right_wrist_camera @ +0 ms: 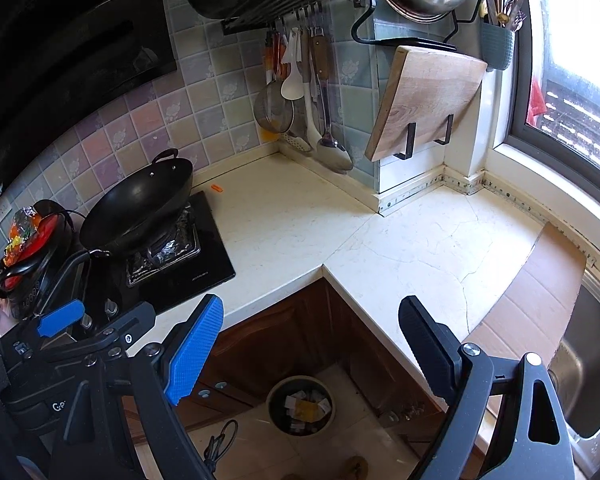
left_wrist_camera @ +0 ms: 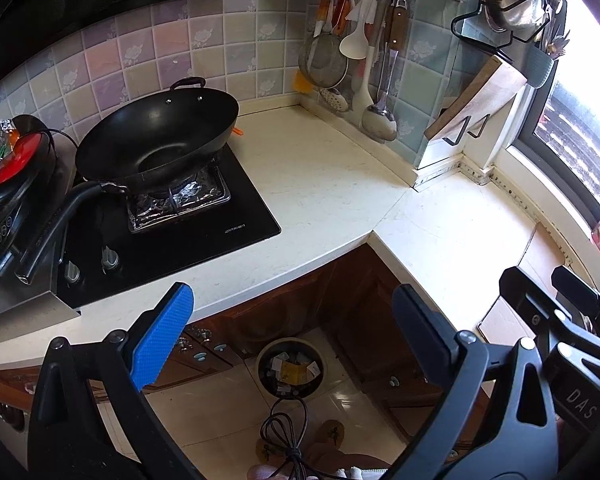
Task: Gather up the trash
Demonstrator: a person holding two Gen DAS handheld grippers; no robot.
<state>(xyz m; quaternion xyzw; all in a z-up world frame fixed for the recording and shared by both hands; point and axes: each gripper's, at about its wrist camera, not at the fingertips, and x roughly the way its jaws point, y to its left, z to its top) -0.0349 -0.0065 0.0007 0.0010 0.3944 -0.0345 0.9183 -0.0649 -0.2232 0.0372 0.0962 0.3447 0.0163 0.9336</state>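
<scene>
Left wrist view first: my left gripper [left_wrist_camera: 292, 340] stands wide open with nothing between its fingers, the blue pad [left_wrist_camera: 162, 336] on one side and the black pad [left_wrist_camera: 424, 328] on the other, both hanging past the inner corner of the white counter [left_wrist_camera: 320, 192]. Between them, down on the tiled floor, sits the round trash bin [left_wrist_camera: 292, 368], with scraps of paper and a yellow wrapper inside it. A coiled dark cord [left_wrist_camera: 284, 432] lies on the floor just in front of the bin. At the right edge of this view I see my right gripper's black frame.

From the right wrist view, my right gripper [right_wrist_camera: 312, 352] is also spread wide and holds nothing; the same bin [right_wrist_camera: 300, 404] shows below, between its fingers, against the brown cabinet doors [right_wrist_camera: 284, 336] under the counter's inner corner.

On the counter's left end the black wok [left_wrist_camera: 156, 140] rests tilted on the foil-lined burner of the hob [left_wrist_camera: 204, 232], its handle pointing toward me. A small orange scrap [right_wrist_camera: 217, 188] lies on the counter just beside the hob's far right corner, near the back wall. A piece of brown cardboard [right_wrist_camera: 540, 296] lies flat along the counter's right end, next to the steel sink [right_wrist_camera: 592, 360]. Ladles and a strainer [left_wrist_camera: 324, 60] hang over the back corner, and a wooden cutting board [right_wrist_camera: 424, 100] leans in its wall bracket.
</scene>
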